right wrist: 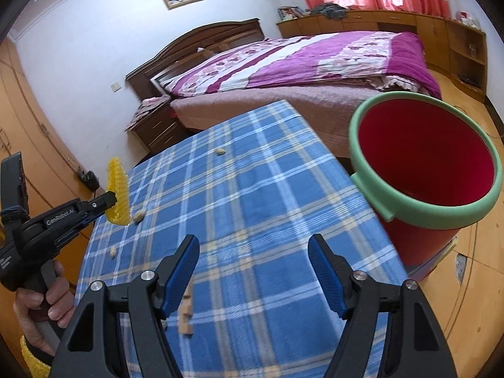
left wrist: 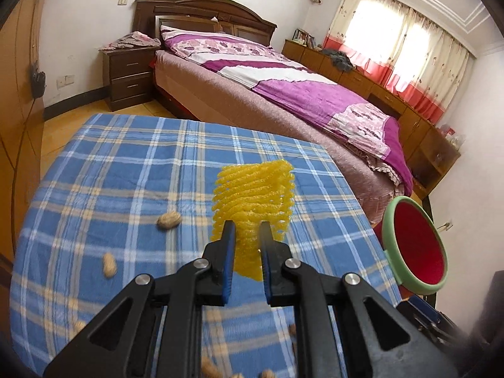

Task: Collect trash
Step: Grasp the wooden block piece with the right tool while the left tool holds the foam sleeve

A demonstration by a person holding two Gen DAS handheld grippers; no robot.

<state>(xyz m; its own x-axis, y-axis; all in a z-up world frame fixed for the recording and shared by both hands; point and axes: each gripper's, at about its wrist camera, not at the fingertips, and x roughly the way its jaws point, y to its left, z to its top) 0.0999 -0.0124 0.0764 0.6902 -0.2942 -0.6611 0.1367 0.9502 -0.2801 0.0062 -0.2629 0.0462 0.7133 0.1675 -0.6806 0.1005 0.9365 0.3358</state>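
Left gripper [left wrist: 247, 236]: jaws clamped on a yellow foam mesh fruit sleeve [left wrist: 253, 195], lifted above the table at frame centre of the left wrist view. The sleeve's lower part is hidden between the blue ribbed pads. In the right wrist view the same sleeve [right wrist: 118, 190] shows at left-centre, edge-on.

Right gripper [right wrist: 253, 271]: jaws wide apart, holding nothing, low in frame.

Table covered with a blue plaid cloth [left wrist: 126, 163], soft and slightly rumpled. Tan peanut shells [left wrist: 169, 220] scattered on it; several along the bottom edge are cut off by the gripper body and blurred. A small wooden piece [right wrist: 186, 312] beside the right gripper's left pad is blurred, identity unclear.

Round red plastic bucket with a pale green rim [right wrist: 425, 170] stands off the table's right edge, right of frame; its base is hidden.
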